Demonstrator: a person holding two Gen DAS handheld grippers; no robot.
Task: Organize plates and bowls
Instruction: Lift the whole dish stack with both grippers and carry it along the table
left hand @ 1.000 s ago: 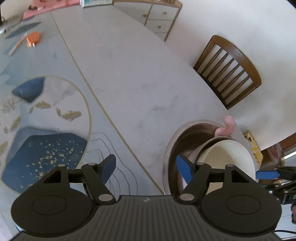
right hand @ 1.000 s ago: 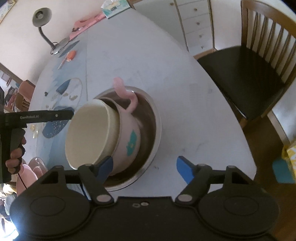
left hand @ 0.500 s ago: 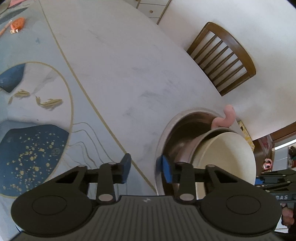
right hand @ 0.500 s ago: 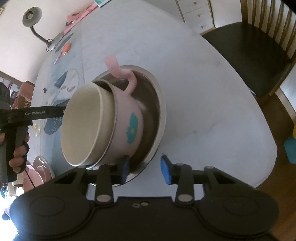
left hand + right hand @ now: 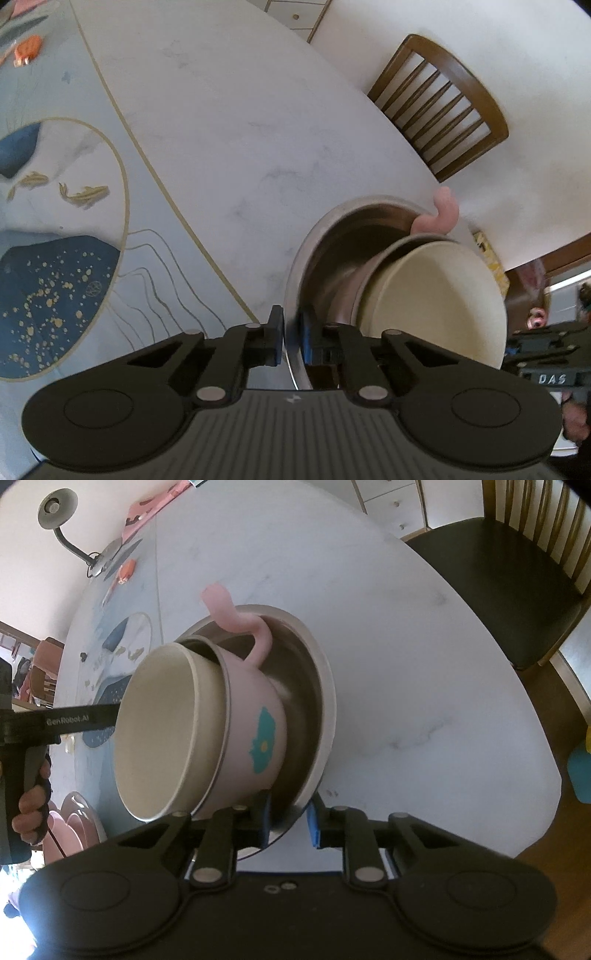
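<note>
Closing in from both sides now: a second ago both pairs of jaws stood wide, and here they've pinched down on opposite edges of the steel bowl [image 5: 325, 716] sitting near the rounded end of the white table [image 5: 424, 635]. Left gripper [image 5: 291, 341] clamps the near rim, right gripper [image 5: 290, 821] the other side, so I'd call a two-handed lift ready. Inside, tilted, sits the pink cup [image 5: 255, 716] with the cream bowl [image 5: 162, 734] nested in it; they may slide. Hard to say how deep the blue pads bite. The pink plates [image 5: 70, 827] at the left are cut off, their number unclear.
</note>
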